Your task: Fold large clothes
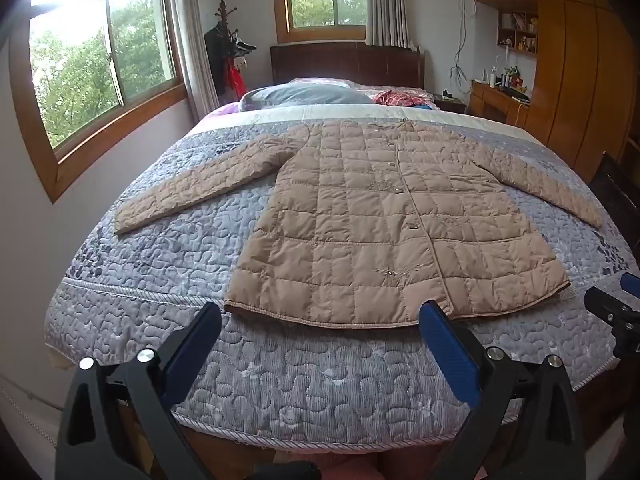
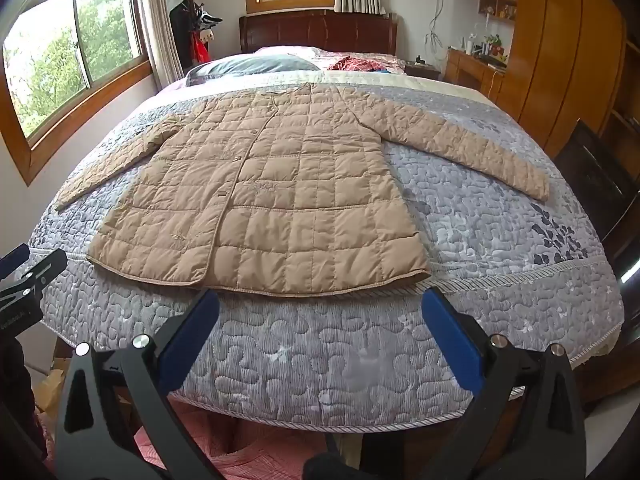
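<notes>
The left gripper hangs over the near edge of the bed with its blue-padded fingers spread wide and nothing between them. Just ahead of its fingertips lies the hem of a tan quilted coat, spread flat and face up on the grey quilted bedspread, buttoned front uppermost, collar pointing away towards the headboard. Neither finger touches the fabric. The coat's left sleeve runs out and away to the left of this gripper, the other sleeve off to the right. At the right edge of this view the tip of the right gripper shows, beside the coat's right hem corner.

The right gripper is likewise wide open and empty, tilted down at the bedspread. The coat begins just beyond its fingertips, its hem lying across the gap between them and stretching further to the left; the right sleeve angles away to the upper right. The left gripper's tip appears at the far left of this view.

Beyond the coat are a grey pillow, a dark wooden headboard, two windows, a coat stand to the left and a wooden wardrobe to the right.
</notes>
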`<action>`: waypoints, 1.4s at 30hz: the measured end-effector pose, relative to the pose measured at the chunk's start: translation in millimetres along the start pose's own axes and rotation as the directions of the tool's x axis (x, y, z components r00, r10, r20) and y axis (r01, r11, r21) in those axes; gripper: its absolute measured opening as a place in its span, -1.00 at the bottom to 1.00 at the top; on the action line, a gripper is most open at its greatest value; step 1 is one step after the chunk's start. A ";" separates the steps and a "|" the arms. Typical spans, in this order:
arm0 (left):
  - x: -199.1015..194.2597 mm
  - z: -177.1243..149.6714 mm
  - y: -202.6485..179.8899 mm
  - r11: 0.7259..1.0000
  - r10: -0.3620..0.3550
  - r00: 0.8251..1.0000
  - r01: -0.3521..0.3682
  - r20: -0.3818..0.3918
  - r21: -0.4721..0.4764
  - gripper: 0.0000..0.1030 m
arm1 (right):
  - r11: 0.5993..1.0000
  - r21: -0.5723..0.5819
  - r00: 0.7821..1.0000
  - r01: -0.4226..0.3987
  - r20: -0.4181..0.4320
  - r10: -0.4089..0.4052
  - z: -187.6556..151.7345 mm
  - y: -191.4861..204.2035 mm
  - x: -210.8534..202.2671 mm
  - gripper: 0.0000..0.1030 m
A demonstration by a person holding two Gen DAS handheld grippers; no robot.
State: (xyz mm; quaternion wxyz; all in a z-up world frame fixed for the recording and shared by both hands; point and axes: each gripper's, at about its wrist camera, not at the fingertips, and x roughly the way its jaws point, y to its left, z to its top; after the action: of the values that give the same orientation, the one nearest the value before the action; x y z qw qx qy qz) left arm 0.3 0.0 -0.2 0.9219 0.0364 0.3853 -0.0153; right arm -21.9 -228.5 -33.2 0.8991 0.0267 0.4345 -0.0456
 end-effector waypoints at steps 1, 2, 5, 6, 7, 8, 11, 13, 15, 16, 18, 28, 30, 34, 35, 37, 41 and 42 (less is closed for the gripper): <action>0.0 0.0 -0.1 1.000 0.002 1.000 -0.002 0.001 0.001 0.93 | 1.000 0.001 1.000 0.000 -0.002 0.000 0.1 -0.1 0.1 0.94; -0.2 0.0 0.0 1.000 0.002 1.000 -0.002 0.004 0.000 0.93 | 1.000 0.001 1.000 0.000 -0.002 0.000 0.1 -0.1 0.1 0.94; -0.1 0.3 0.9 1.000 -0.002 1.000 0.002 0.002 -0.002 0.93 | 1.000 0.001 1.000 -0.002 -0.001 0.002 0.0 0.1 -0.6 0.94; -0.2 0.5 1.3 1.000 -0.002 1.000 0.002 0.002 -0.001 0.93 | 1.000 0.001 1.000 -0.001 0.000 0.001 0.0 0.3 -1.1 0.94; -0.2 0.8 1.7 1.000 -0.001 1.000 0.001 0.002 -0.001 0.93 | 1.000 0.003 1.000 -0.002 -0.002 0.002 0.1 0.0 -0.6 0.94; -0.3 1.0 2.3 1.000 -0.002 1.000 0.002 0.002 -0.002 0.93 | 1.000 0.003 1.000 -0.003 -0.003 0.003 0.2 -0.1 -0.2 0.94; 0.3 2.0 4.6 1.000 -0.003 1.000 0.003 0.000 -0.004 0.93 | 1.000 0.002 1.000 -0.003 -0.003 0.003 0.6 0.1 -0.1 0.94; 1.5 0.7 1.6 1.000 0.001 1.000 -0.001 0.002 0.000 0.93 | 1.000 0.003 1.000 -0.004 -0.005 0.004 1.0 0.0 0.4 0.94; 1.8 -0.7 -1.2 1.000 0.004 1.000 -0.004 0.005 0.002 0.93 | 1.000 0.003 1.000 -0.004 -0.005 0.004 1.2 0.2 0.0 0.94; 1.8 -0.7 -1.1 1.000 0.003 1.000 -0.003 0.005 0.002 0.93 | 1.000 0.003 1.000 -0.003 -0.005 0.004 1.4 0.1 0.1 0.94; 1.9 -0.7 -1.1 1.000 0.003 1.000 -0.003 0.005 0.002 0.93 | 1.000 0.003 1.000 -0.005 -0.006 0.005 1.7 0.2 0.5 0.94; 2.0 -0.7 -1.1 1.000 0.003 1.000 -0.003 0.006 0.002 0.93 | 1.000 0.004 1.000 -0.005 -0.008 0.005 1.2 0.2 2.0 0.94; 1.8 -0.5 -1.2 1.000 0.005 1.000 -0.005 0.005 0.002 0.93 | 1.000 0.003 1.000 -0.005 -0.008 0.005 1.7 -0.3 0.7 0.94; 1.0 -0.3 0.7 1.000 0.007 1.000 -0.007 0.007 -0.001 0.93 | 1.000 0.000 1.000 -0.006 -0.005 0.006 1.5 1.9 1.5 0.94; 1.4 -0.4 0.9 1.000 0.006 1.000 -0.006 0.007 -0.001 0.93 | 1.000 -0.001 1.000 -0.005 -0.004 0.005 1.1 2.3 1.5 0.94; 1.2 -0.4 0.9 1.000 0.006 1.000 -0.006 0.006 -0.001 0.93 | 1.000 -0.002 1.000 -0.005 -0.004 0.005 1.4 1.7 1.4 0.94; 1.6 -0.4 1.8 1.000 0.005 1.000 -0.005 0.007 0.000 0.93 | 1.000 -0.002 1.000 -0.005 -0.005 0.005 1.9 2.3 1.2 0.94; 1.7 -0.5 1.8 1.000 0.005 1.000 -0.005 0.007 0.000 0.93 | 1.000 -0.001 1.000 -0.004 -0.005 0.004 1.9 2.4 1.0 0.94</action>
State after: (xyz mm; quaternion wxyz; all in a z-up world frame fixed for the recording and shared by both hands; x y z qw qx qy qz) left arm 1.2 1.9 -1.7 0.9233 0.0373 0.3820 -0.0129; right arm -19.5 -226.3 -32.8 0.8981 0.0270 0.4368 -0.0434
